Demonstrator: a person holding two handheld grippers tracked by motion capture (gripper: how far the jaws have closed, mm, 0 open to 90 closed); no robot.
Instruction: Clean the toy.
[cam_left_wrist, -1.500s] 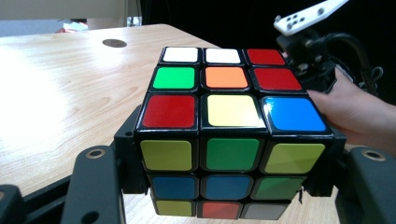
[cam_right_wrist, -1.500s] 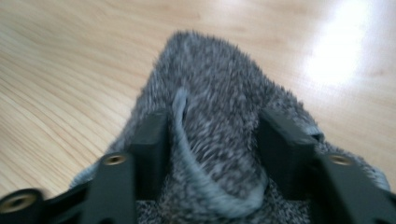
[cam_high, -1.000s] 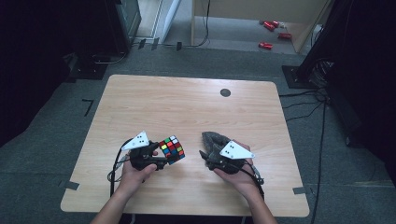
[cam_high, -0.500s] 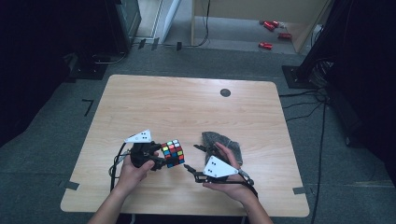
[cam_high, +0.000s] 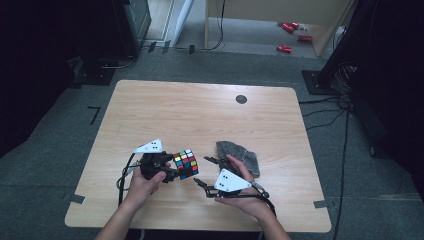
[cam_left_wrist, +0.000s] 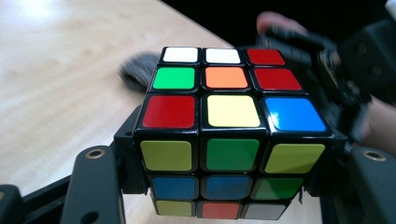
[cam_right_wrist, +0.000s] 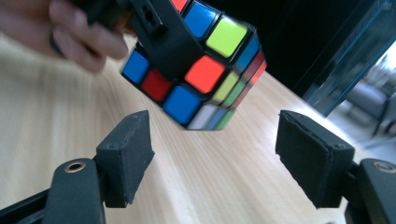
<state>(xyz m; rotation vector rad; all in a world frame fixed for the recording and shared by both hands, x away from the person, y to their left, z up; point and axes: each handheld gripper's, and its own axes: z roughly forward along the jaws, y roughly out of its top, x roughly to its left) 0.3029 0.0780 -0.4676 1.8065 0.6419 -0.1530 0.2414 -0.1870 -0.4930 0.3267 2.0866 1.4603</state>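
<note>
Sitting clamped between left fingers (cam_left_wrist: 93, 182), cube (cam_left_wrist: 224, 135) faces open right fingers (cam_right_wrist: 126, 154)

Grey cloth (cam_high: 239, 154) crumpled on wooden table (cam_high: 200, 115); dark round grommet (cam_high: 241, 99) nr far edge; red items (cam_high: 292, 36) on floor.

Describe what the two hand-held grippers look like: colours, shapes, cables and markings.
Both the left gripper and the right gripper are black, each topped by a light three-cornered plate with small dark dots. Each has two square black pads on jaws with brass-ringed holes. Black cables trail back. Forearms are bare.
</note>
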